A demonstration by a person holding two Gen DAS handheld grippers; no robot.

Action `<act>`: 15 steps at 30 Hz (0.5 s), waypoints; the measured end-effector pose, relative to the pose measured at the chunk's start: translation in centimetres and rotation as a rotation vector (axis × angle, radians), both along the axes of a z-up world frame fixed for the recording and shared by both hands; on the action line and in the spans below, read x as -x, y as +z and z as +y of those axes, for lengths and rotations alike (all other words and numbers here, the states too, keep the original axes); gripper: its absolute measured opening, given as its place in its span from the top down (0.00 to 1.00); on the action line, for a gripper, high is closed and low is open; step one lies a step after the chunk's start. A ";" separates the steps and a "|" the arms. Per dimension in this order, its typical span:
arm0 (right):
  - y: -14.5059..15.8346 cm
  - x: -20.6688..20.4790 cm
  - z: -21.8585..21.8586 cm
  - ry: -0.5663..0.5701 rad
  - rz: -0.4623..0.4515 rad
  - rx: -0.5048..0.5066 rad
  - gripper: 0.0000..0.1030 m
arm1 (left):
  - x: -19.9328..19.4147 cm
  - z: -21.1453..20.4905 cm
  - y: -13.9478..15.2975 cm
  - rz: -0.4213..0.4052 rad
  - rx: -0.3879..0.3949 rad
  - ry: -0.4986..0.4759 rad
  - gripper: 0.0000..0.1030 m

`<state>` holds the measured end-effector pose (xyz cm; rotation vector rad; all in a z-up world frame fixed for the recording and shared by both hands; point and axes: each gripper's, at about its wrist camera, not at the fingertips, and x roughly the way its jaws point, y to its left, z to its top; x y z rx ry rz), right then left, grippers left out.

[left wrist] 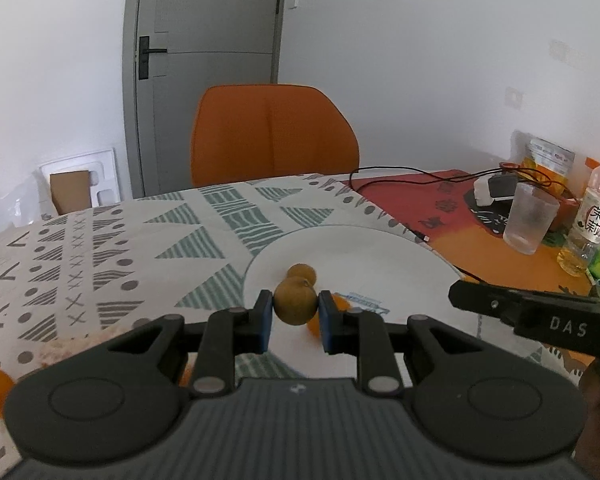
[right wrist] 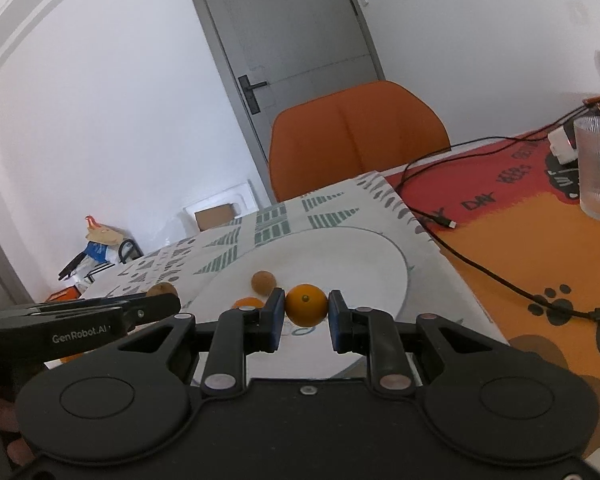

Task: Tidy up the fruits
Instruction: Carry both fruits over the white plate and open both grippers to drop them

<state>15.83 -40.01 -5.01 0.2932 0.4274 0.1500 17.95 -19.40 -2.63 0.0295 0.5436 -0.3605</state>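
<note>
side by side over a white plate (left wrist: 380, 248), both grippers carry fruit at a patterned table (left wrist: 100, 248).

the left gripper (left wrist: 296, 312) has its blue fingers (left wrist: 265, 320) clamped on a brown round fruit (left wrist: 295, 300), held above the plate's near rim; a second brown fruit (left wrist: 302, 274) lies on the plate just behind it. the right gripper (right wrist: 306, 312) has its fingers (right wrist: 275, 318) clamped on a small orange (right wrist: 306, 305), also above the near part of the plate, with another orange piece (right wrist: 247, 302) lying on the plate to its left. a frosted glass (left wrist: 530, 220), a bottle (left wrist: 594, 208) and a black cable (right wrist: 480, 268) sit on the orange mat to the right; an orange chair (left wrist: 272, 132) stands behind the table.
</note>
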 end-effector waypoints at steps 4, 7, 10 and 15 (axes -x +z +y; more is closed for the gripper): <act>0.1 -0.2 -0.5 -0.006 0.001 -0.005 0.79 | -0.6 -0.8 0.0 0.019 0.005 -0.019 0.78; 0.2 -0.3 -0.8 -0.009 -0.002 -0.007 0.79 | -1.1 -1.5 -0.1 0.026 -0.004 -0.030 0.78; 0.2 -0.5 -0.9 -0.017 0.005 -0.006 0.79 | -1.3 -1.6 -0.3 0.033 -0.006 -0.024 0.78; 0.3 -0.8 -0.1 -0.020 0.012 0.009 0.79 | -0.9 -0.8 0.0 0.024 -0.012 -0.019 0.75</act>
